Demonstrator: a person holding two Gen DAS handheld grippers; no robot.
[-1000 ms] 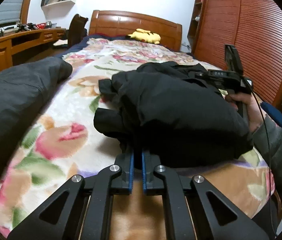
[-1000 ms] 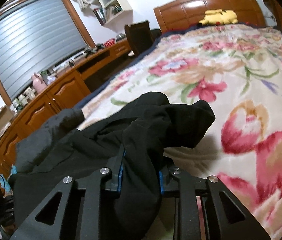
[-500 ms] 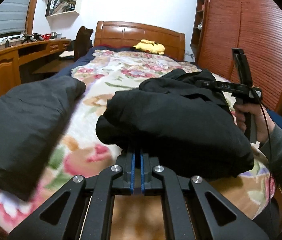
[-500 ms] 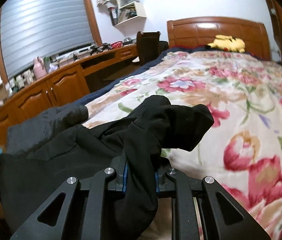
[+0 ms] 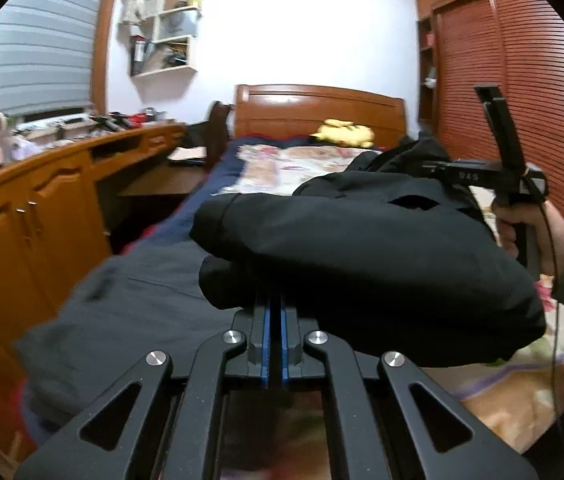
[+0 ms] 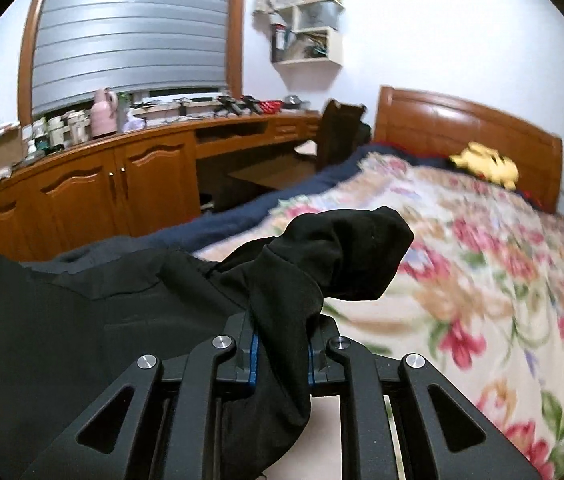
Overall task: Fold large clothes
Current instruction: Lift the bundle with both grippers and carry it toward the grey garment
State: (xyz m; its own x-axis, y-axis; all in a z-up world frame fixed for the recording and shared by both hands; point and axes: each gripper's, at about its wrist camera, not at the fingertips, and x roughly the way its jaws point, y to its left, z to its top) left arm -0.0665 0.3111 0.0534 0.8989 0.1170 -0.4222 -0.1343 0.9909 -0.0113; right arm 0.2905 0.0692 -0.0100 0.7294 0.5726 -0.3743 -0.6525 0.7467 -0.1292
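A bulky black garment (image 5: 362, 260) hangs bunched between my two grippers, lifted above the floral bed (image 6: 482, 280). My left gripper (image 5: 275, 304) is shut on its near edge, blue pads almost touching, and the cloth drapes over the tips. My right gripper (image 6: 280, 332) is shut on a thick fold of the same black garment (image 6: 322, 248), which spills down between the fingers. In the left wrist view the right tool's body (image 5: 478, 176) shows at the right, held by a hand (image 5: 538, 236); its tips are buried in cloth.
A second dark grey garment (image 5: 130, 312) lies folded at the bed's left edge. Wooden cabinets and a cluttered desk (image 5: 22, 220) run along the left wall. A yellow plush toy (image 5: 346, 132) sits by the headboard. A slatted wardrobe (image 5: 522, 100) stands at the right.
Both grippers have risen and swung left, carrying the black garment up off the blanket toward the grey garment. The right wrist rolled level, and its jaws pinched the fold tighter.
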